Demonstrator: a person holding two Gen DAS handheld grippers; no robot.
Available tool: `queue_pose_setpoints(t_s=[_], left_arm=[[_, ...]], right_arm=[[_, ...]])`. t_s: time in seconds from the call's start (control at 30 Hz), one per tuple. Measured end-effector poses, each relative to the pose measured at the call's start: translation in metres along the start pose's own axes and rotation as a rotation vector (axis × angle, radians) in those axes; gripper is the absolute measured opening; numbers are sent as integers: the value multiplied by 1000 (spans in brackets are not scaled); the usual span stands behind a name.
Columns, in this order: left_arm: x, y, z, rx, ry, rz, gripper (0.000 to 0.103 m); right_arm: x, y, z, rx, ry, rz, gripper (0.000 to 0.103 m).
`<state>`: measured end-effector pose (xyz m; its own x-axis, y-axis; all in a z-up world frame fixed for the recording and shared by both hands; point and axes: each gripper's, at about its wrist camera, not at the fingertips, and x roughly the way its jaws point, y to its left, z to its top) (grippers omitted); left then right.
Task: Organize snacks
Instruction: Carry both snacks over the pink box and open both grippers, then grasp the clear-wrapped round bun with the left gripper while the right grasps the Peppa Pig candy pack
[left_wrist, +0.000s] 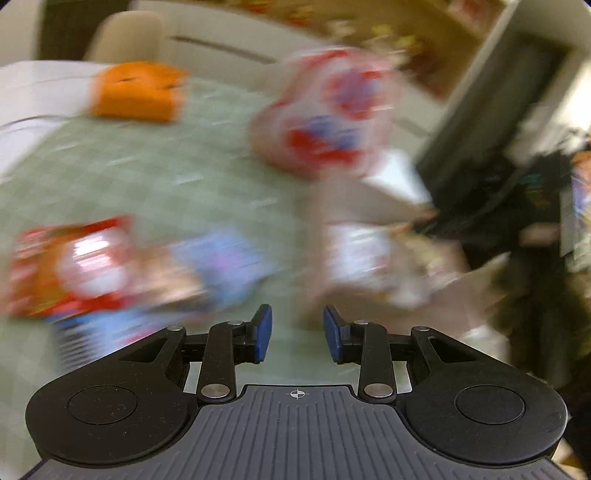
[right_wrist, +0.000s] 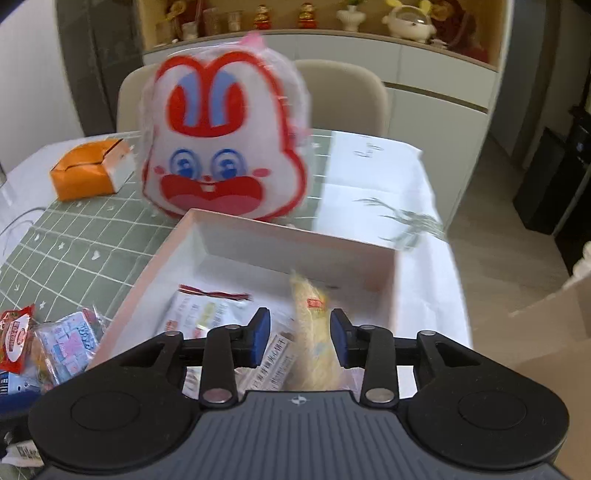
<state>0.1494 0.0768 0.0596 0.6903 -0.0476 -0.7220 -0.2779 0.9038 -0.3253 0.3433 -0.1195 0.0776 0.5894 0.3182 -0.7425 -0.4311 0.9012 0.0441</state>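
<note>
A pink open box (right_wrist: 258, 229) sits on the table and holds several snack packets, among them a pale yellow packet (right_wrist: 314, 332) and flat printed packets (right_wrist: 207, 310). My right gripper (right_wrist: 300, 341) is open just above the box, its pads either side of the yellow packet without closing on it. A white and red rabbit-face bag (right_wrist: 221, 147) stands behind the box; it shows blurred in the left wrist view (left_wrist: 328, 114). My left gripper (left_wrist: 297, 332) is open and empty over the green mat. A red packet (left_wrist: 66, 266) and a blue packet (left_wrist: 221, 258) lie left of it.
An orange tissue box (right_wrist: 85, 173) stands at the far left of the green checked mat (right_wrist: 74, 240). A beige chair (right_wrist: 343, 92) and a cabinet with ornaments are behind the table. A cardboard box (right_wrist: 546, 332) is at the right. The left wrist view is motion-blurred.
</note>
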Motion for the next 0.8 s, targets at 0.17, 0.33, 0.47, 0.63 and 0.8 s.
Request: queue_pose_setpoints(t_s=[0.17,0.33,0.47,0.63,0.8], left_arm=[[-21,57,-12,-101,29,152,34],[-38,88,-23,-83,61,177,34],[-39,111,-31,-100,120,154,34],[-38,137,-35,-161,140,84,34],[-31,130,-22,-147,131,66,35]], right_arm=[[-7,81,6,-61,-5,189,50],[41,170,12,-124,116,268,60],[93,200,14,-122,149,130,59],[82,197,-14,-80,175,180,54],[35,190,-53,-88,191,283,49]])
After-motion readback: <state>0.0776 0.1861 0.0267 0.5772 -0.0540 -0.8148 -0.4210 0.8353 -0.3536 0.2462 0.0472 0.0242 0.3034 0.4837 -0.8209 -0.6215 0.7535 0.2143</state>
